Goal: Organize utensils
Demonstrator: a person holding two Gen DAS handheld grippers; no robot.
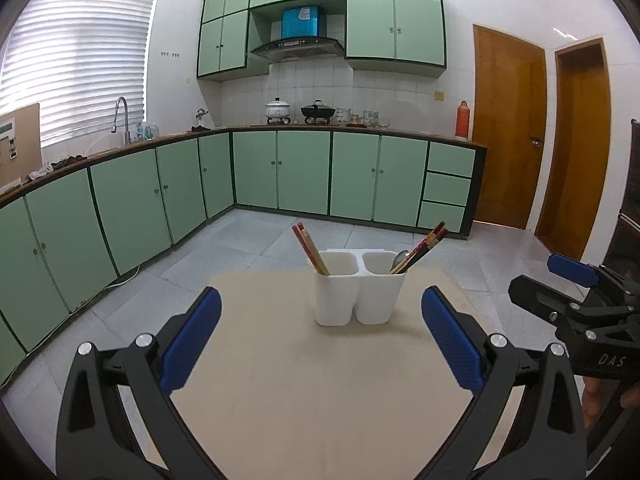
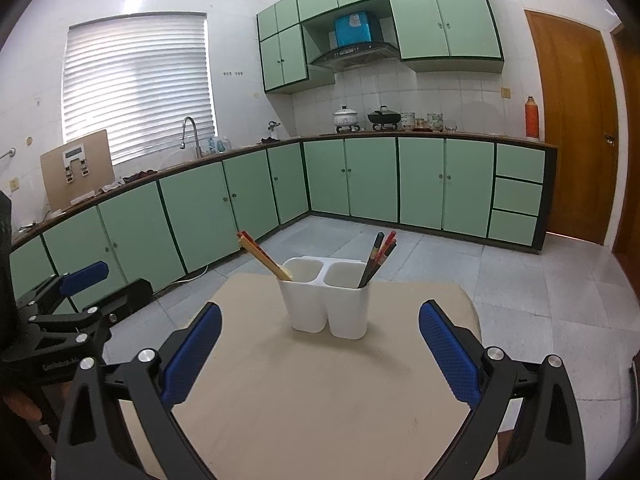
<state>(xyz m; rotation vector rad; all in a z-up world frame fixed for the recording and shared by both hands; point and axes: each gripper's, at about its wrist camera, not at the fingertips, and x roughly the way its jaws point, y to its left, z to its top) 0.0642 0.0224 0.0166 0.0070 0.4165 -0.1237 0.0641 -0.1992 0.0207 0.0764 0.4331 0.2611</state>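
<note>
White two-cup holder (image 1: 359, 294) upright mid-bench (image 1: 304, 392). Left cup: pale and red chopsticks (image 1: 311, 251), tops leaning left. Right cup: dark and red chopsticks (image 1: 424, 249) plus spoon (image 1: 400, 259), tops leaning right — long axes steeply tilted, tips down. Left tongs (image 1: 320, 338) spread wide, empty, short of holder. Right tongs (image 2: 320, 342) likewise apart, empty. "DAS" legible on right tongs' body.

Both wrist views face the white holder (image 1: 359, 288) nearby, apparently side by side.
</note>
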